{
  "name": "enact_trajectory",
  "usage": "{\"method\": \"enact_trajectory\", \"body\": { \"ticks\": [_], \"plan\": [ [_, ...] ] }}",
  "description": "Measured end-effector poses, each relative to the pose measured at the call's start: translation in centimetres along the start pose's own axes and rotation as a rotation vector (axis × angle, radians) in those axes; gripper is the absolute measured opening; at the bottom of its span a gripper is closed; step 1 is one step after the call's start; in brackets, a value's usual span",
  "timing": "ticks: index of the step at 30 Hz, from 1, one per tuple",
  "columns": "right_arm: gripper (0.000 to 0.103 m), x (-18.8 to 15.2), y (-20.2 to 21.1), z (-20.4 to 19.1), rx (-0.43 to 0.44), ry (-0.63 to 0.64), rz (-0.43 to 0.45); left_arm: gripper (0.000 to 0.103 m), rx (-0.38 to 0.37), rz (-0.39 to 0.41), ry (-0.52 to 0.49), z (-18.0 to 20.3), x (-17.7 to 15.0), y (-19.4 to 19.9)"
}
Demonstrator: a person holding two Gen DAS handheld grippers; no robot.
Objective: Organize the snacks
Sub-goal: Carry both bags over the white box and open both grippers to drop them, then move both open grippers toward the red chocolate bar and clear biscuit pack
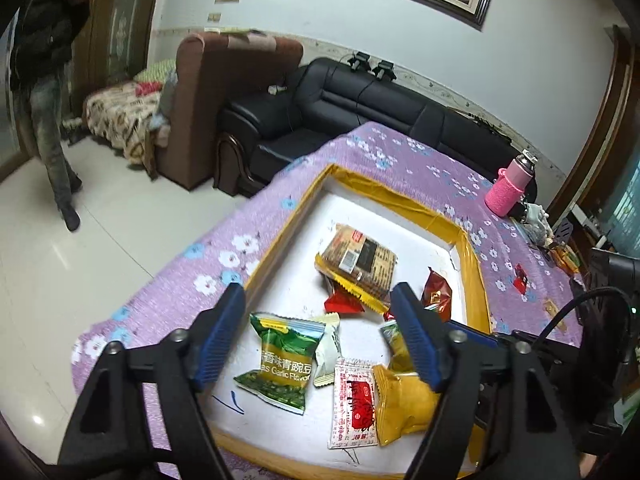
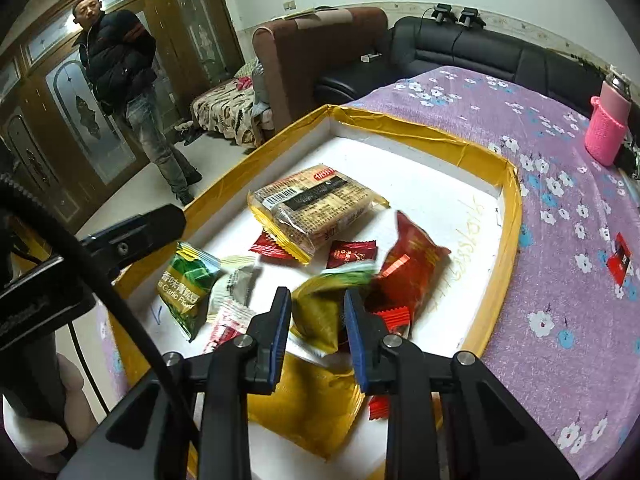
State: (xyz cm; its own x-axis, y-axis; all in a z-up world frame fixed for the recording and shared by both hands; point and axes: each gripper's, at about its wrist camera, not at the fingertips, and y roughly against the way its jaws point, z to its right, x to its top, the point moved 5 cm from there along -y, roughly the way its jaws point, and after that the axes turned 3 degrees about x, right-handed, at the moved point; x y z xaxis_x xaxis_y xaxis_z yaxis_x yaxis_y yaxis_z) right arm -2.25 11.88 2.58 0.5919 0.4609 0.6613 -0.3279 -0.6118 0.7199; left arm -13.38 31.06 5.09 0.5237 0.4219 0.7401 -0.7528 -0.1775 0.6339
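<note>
Snacks are mostly in the tray (image 1: 472, 248) already: biscuit pack (image 2: 316, 204), green pea bag (image 1: 282, 360) reading "Garlic Flavor", plus small sachets. A red packet (image 2: 620, 258) sits out on the bench (image 2: 560, 240), so that's left, I'd guess. Left tool (image 1: 320, 336) hangs wide open, empty; right tool (image 2: 318, 316) is narrowed around a blurry green-yellow bag (image 2: 320, 312), can't tell if it's pinched.

I can't read the blurred green-yellow packet (image 2: 334, 304) between my right hand-held gripper's fingers; the yellow pouch (image 2: 308, 404) at six o'clock is half hidden.
</note>
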Motion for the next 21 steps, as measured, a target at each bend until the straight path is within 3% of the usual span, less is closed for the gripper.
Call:
{"method": "enact_trajectory", "body": {
  "ticks": [5, 9, 21],
  "plan": [
    [0.037, -0.3, 2.2, -0.1, 0.008, -0.023, 0.051, 0.090, 0.056, 0.039, -0.039, 0.8, 0.3, 1.5],
    [0.039, -0.8, 4.0, 0.4, 0.014, -0.053, 0.089, 0.096, 0.084, 0.059, -0.076, 1.8, 0.3, 2.6],
    [0.043, -2.9, 8.8, 2.7, 0.001, -0.145, 0.185, 0.098, 0.070, 0.093, -0.145, 5.2, -0.4, 5.9]
  ]
}}
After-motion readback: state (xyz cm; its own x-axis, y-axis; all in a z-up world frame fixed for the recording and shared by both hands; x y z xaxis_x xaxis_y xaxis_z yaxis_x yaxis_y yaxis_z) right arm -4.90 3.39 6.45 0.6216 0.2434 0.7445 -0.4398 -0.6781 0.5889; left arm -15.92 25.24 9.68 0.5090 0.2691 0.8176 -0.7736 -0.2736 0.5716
